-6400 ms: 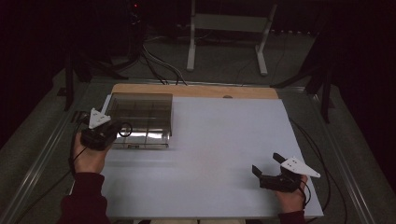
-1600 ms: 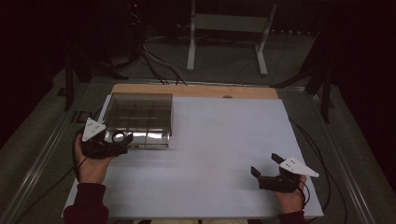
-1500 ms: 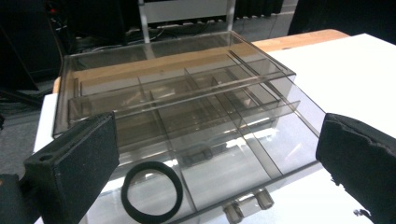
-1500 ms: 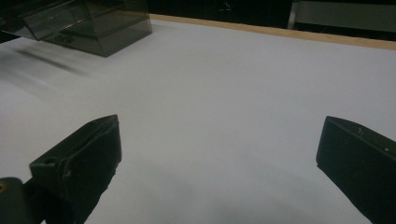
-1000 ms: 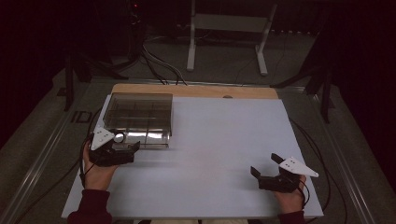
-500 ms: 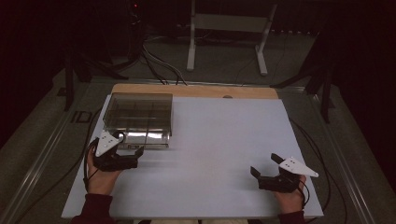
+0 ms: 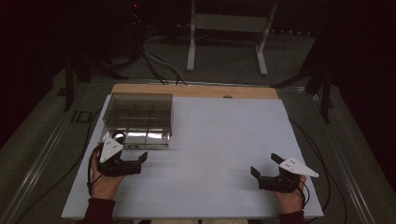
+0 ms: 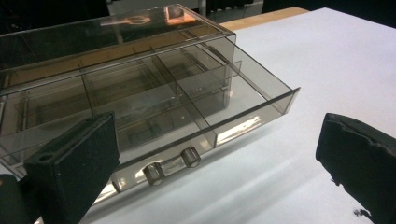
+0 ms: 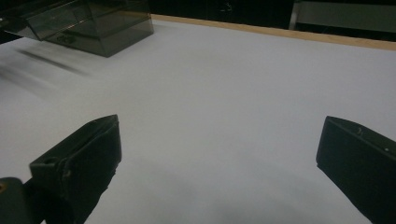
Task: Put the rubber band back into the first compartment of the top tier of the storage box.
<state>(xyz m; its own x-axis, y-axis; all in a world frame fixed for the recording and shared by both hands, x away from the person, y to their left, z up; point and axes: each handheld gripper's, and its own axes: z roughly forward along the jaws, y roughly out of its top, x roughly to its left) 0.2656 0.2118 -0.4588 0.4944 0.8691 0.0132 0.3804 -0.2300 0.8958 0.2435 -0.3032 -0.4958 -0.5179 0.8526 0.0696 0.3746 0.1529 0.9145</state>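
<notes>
Legible text: one partial marking, floor left of worktop.

High view: pale letters "IDC" or similar on the dark floor [image 7: 81, 116] just beside the left edge of the worktop [image 7: 224, 140]; only "ID" reads with confidence, the rest is cut off by the worktop edge. No readable label, brand or number on the smoked clear drawer box [image 7: 138, 117] in the high or left gripper view.

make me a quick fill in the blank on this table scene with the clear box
1. The drawer of the clear box is pulled ____.
2. The left tongs have their jaws ____.
3. The drawer's compartments are ____.
4. The right tongs hover over the ____ sheet.

Missing words: open; open; empty; white
</notes>
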